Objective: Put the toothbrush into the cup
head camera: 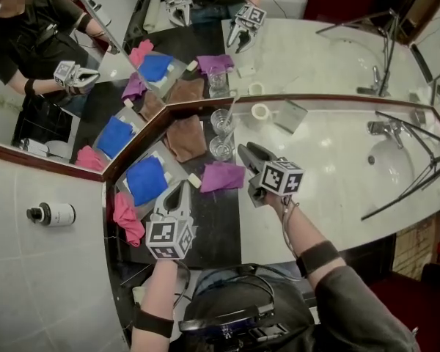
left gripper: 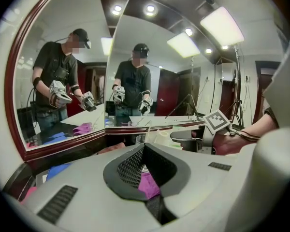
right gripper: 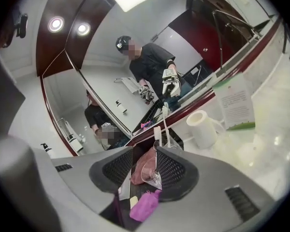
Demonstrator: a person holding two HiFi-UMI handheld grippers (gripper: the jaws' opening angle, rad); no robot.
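Since the right gripper view sits closest, start there: just past the purple cloth (right gripper: 145, 204) there's a near cup (right gripper: 151, 171), and behind it the far cup (right gripper: 172, 142) has the toothbrush (right gripper: 157, 138) standing in it, slim, white, bristles up. Jaws of the right gripper (right gripper: 144, 151) are spread wide, gripping nothing.

Left gripper view: the left gripper (left gripper: 144, 149) has its jaws pressed together on nothing.

Head view: both forearms reach in from below, the right gripper just right of the cloth, the left gripper off to the cloth's left.
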